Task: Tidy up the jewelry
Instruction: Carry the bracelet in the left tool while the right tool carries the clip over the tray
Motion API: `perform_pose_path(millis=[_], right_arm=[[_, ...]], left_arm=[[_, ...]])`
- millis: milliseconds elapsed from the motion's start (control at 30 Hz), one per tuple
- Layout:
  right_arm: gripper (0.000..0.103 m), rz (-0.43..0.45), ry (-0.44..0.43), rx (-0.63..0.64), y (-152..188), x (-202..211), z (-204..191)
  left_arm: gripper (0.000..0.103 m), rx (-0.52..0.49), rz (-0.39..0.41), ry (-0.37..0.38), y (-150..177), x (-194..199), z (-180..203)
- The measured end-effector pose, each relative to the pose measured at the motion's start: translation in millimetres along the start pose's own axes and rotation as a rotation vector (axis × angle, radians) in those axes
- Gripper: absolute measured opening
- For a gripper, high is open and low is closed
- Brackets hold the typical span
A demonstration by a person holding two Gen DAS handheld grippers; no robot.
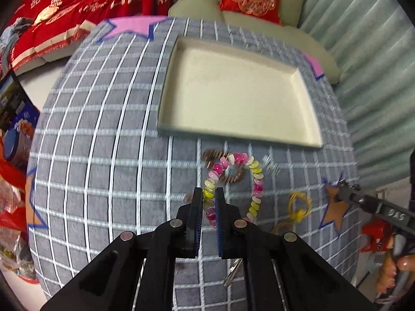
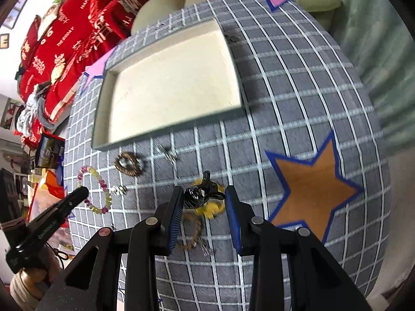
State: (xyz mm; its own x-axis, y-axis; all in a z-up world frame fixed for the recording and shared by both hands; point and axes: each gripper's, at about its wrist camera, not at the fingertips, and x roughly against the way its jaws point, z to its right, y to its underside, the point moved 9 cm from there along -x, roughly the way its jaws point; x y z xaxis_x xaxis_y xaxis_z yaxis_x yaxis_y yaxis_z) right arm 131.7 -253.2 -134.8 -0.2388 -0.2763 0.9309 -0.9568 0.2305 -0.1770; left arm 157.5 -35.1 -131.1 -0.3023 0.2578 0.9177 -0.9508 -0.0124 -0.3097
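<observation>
A cream tray (image 1: 166, 98) (image 2: 103, 119) lies at the far side of the grey grid cloth and holds nothing. My left gripper (image 1: 208, 198) is nearly shut around one side of a pink, white and yellow bead bracelet (image 1: 255, 176) (image 2: 103, 184). My right gripper (image 2: 203, 199) is open with a black hair claw (image 2: 201, 194) between its fingers, touching the left pad, over a yellow hair tie (image 2: 212, 210) (image 1: 299, 204). A brown hair ring (image 2: 128, 164) (image 1: 232, 177) lies near the tray.
Small silver pieces (image 2: 168, 153) (image 1: 269, 163) lie on the cloth (image 1: 103, 155). A brown braided band (image 2: 193, 233) lies under my right gripper. An orange star patch (image 2: 311, 189) is at the right. Red cushions (image 1: 77, 5) and a sofa stand behind.
</observation>
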Motion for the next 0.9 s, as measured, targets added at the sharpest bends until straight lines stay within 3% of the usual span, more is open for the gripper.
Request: perform_pose_path(millis=[333,600,900], right_arm=[[0.035,0.048,-0.028,0.067,-67,0,-22],[0.035,0.043,-0.023,0.117,-122,-24,-34],[0.035,0.020,-0.010,0.139,-163,-66,-36]], left_arm=[[0.018,-0.007,0.080,0.032,-75,0,17],[0.018,-0.020,0.071,0.011,-109,-41,26],[0.018,-0.048,0.040,-0.062,-136,-93,26]])
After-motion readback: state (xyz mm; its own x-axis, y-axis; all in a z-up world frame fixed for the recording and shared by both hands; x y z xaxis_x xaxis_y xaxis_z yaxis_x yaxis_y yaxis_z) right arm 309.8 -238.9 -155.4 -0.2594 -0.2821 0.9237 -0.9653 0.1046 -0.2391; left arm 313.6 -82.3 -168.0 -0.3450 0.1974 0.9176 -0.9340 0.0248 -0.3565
